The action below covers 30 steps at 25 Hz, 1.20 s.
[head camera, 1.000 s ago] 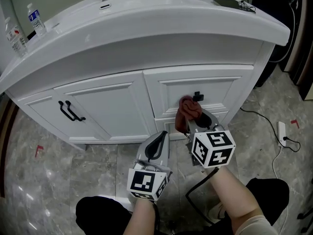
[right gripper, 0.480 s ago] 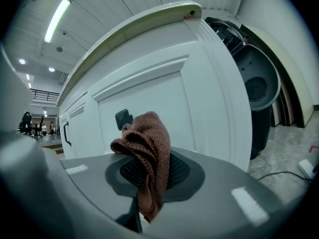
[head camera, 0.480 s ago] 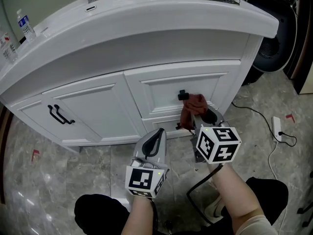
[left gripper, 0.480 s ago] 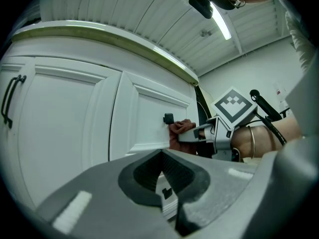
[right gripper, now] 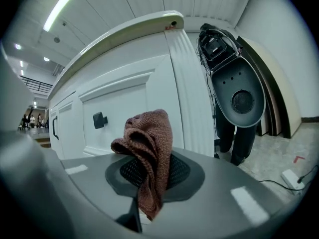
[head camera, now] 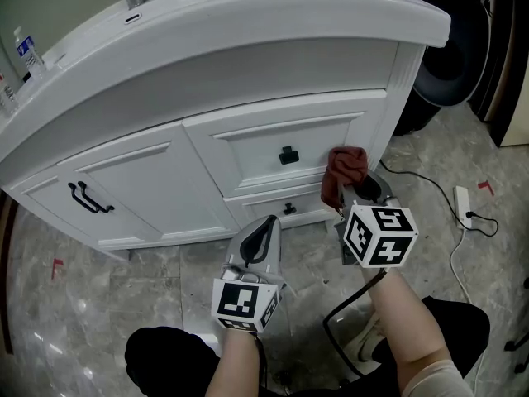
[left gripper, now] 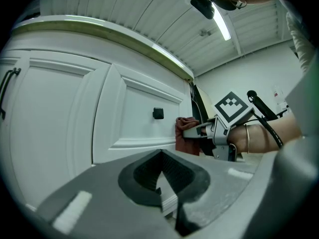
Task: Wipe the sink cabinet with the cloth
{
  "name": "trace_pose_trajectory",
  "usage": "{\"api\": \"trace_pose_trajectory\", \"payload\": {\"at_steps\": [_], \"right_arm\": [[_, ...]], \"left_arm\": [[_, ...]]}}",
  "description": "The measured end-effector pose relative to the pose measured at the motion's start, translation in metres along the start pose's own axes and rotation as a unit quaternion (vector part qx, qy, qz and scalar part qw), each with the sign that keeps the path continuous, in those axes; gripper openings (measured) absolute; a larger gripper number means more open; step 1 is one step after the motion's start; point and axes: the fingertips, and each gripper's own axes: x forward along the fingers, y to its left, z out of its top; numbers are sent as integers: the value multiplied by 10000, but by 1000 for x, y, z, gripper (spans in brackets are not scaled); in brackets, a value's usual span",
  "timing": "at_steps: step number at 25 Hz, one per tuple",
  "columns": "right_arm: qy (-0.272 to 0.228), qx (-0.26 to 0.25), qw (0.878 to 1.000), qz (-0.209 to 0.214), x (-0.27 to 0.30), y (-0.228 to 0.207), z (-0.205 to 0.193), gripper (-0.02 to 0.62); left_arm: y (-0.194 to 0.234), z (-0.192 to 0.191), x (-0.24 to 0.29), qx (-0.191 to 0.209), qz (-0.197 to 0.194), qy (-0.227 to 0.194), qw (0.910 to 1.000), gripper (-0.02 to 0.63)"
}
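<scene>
- The cloth (head camera: 345, 172), a reddish-brown knitted rag, is bunched into loose folds and stands up from the right gripper (head camera: 357, 195), whose jaws are clamped on its lower end
- It sits at the right end of the upper drawer front (head camera: 248, 149), up against the panel or just off it, to the right of the black knob (head camera: 288, 155) and beside the corner post
- Judged from that spot, the wipe is under way on the sink cabinet (head camera: 207, 98); no streak or damp patch shows, so what is already wiped cannot be told
- The lower drawer and the doors with the black handles (head camera: 89, 198) probably remain
- The left gripper (head camera: 263, 240) hangs low in front of the cabinet, jaws together on nothing, well left of the cloth
</scene>
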Motion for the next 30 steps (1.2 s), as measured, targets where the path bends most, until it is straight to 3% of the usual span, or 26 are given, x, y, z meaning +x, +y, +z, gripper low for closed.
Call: {"api": "trace_pose_trajectory", "payload": {"at_steps": [3, 8, 11, 14, 19, 22, 25, 30], "right_arm": [[-27, 9, 9999, -159, -5, -8, -1, 85], [-142, 125, 9962, -847, -14, -34, -5, 81], [-129, 127, 9962, -850, -17, -31, -12, 81], [-82, 75, 9986, -508, -14, -3, -24, 81], [87, -135, 9989, 446, 0, 77, -54, 81], [265, 38, 9951, 952, 13, 121, -76, 81], [554, 275, 9900, 1269, 25, 155, -101, 81], [738, 60, 9847, 1577, 43, 195, -122, 81]], "left_arm": [[-2, 0, 1, 35, -22, -2, 10000, 0], [4, -9, -1, 2, 43, 68, 10000, 2], [12, -14, -4, -26, 99, 104, 9999, 0], [23, -20, -9, -8, 187, 164, 9997, 1], [47, -31, -24, 15, 426, 305, 9986, 1], [65, -35, -37, -2, 607, 368, 9975, 1], [83, -37, -48, -37, 781, 396, 9962, 0], [105, -38, -60, -47, 988, 401, 9943, 1]]}}
